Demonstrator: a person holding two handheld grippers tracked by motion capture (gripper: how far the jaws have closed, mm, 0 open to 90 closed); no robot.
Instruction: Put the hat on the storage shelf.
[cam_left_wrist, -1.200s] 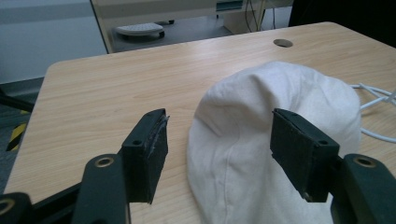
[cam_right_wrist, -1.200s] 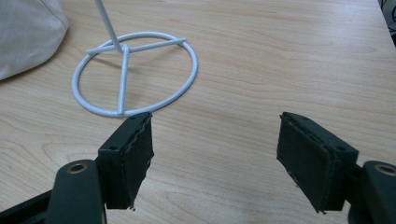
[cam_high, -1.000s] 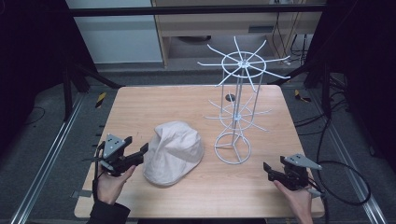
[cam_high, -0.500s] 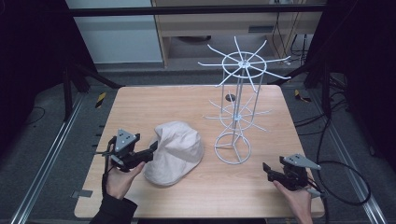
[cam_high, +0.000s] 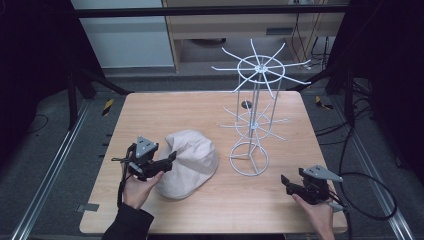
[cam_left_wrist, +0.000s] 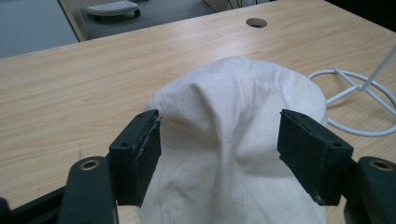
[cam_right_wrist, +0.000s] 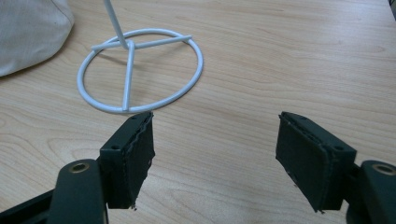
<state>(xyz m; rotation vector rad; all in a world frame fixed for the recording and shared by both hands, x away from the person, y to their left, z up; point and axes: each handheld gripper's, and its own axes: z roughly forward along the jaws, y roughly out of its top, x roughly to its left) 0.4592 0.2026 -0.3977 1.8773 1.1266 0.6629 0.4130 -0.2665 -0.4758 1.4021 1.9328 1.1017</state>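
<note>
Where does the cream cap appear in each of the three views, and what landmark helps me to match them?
High view: cream cap lies left of centre on the table.
Left gripper view: cap sits at the centre, between the open jaws.
Right gripper view: cap is at the top left corner.
Shared landmark: the white wire stand's ring base.
</note>
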